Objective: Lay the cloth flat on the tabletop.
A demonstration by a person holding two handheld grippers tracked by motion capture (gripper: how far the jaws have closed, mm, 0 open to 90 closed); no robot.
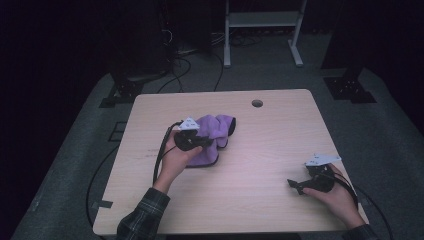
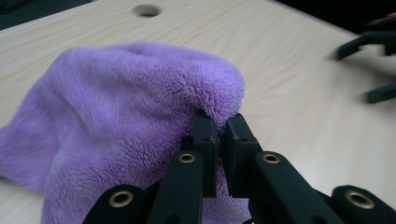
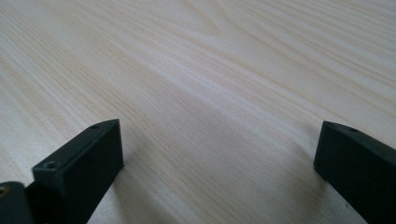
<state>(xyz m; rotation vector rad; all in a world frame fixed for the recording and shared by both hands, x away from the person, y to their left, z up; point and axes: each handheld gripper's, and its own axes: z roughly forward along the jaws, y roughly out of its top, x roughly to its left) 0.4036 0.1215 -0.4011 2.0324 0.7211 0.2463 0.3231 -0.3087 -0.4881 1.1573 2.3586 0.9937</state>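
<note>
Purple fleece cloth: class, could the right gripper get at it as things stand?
Probably yes: bare wooden table lies between the open right gripper and the purple fleece cloth, though the left gripper already pinches it.

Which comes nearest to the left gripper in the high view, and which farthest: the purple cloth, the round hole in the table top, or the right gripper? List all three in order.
1. The purple cloth: pinched in the left gripper, mid-table.
2. The round hole: beyond the cloth, near the table's far edge.
3. The right gripper: far off by the near right corner, jaws open over bare wood.
</note>
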